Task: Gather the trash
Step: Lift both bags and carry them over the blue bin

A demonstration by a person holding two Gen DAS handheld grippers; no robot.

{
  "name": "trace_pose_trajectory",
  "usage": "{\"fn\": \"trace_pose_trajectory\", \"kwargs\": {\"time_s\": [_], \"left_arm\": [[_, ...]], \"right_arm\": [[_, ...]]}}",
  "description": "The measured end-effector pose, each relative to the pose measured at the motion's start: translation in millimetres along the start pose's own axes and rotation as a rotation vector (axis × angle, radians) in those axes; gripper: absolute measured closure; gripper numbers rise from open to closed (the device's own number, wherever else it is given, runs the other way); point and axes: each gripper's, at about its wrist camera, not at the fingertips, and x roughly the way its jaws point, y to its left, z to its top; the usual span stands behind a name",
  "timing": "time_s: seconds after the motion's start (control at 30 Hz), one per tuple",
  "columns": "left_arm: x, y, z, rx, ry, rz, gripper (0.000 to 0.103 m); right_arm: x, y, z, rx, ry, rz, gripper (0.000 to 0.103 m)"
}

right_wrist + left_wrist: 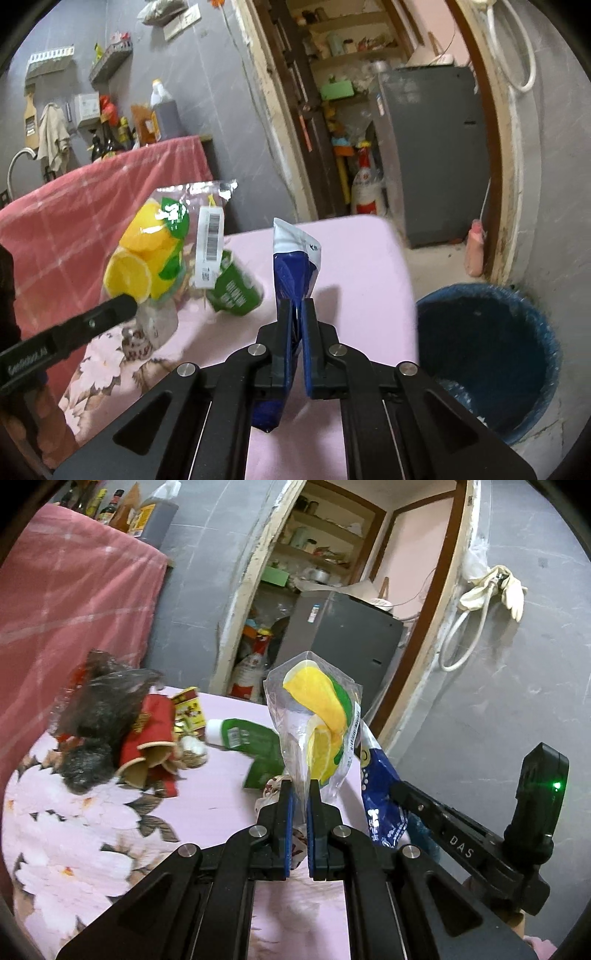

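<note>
My left gripper (300,786) is shut on a clear plastic wrapper printed with yellow lemons (317,716), held upright above the pink floral table (92,830). My right gripper (296,304) is shut on a blue and white packet (291,266), lifted over the table's right side. In the left wrist view the blue packet (380,797) and the right gripper (397,786) show just right of the lemon wrapper. The right wrist view has the lemon wrapper (147,251) at left with the left gripper (127,301) on its lower edge. A dark blue bin (487,354) stands on the floor beside the table.
On the table lie a green pouch (258,749), red cartons (155,734), a dark plastic bag (99,716) and a small crumpled wrapper (136,347). A red cloth (92,206) covers the counter behind. A doorway with a grey cabinet (432,155) is beyond.
</note>
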Motion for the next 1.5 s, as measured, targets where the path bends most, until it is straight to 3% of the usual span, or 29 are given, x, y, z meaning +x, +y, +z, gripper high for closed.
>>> {"fn": "trace_pose_trajectory", "kwargs": {"time_s": [0.13, 0.47, 0.77, 1.13, 1.5], "left_arm": [[6.4, 4.3, 2.6, -0.017, 0.028, -0.020, 0.099], [12.8, 37.1, -1.6, -0.124, 0.129, 0.003, 0.097], [-2.1, 52.2, -0.1, -0.168, 0.124, 0.020, 0.091], [-23.8, 70.1, -3.4, -0.202, 0.110, 0.050, 0.091], [-46.1, 65.3, 0.7, -0.153, 0.030, 0.074, 0.095]], "right_arm": [[-2.1, -4.2, 3.4, 0.013, -0.007, 0.008, 0.100], [10.7, -2.1, -8.1, 0.004, 0.075, 0.038, 0.100], [15.9, 0.3, -12.0, 0.003, 0.108, 0.048, 0.100], [19.9, 6.3, -11.4, -0.008, 0.118, 0.050, 0.100], [18.4, 12.3, -12.2, -0.030, 0.100, 0.047, 0.100]]}}
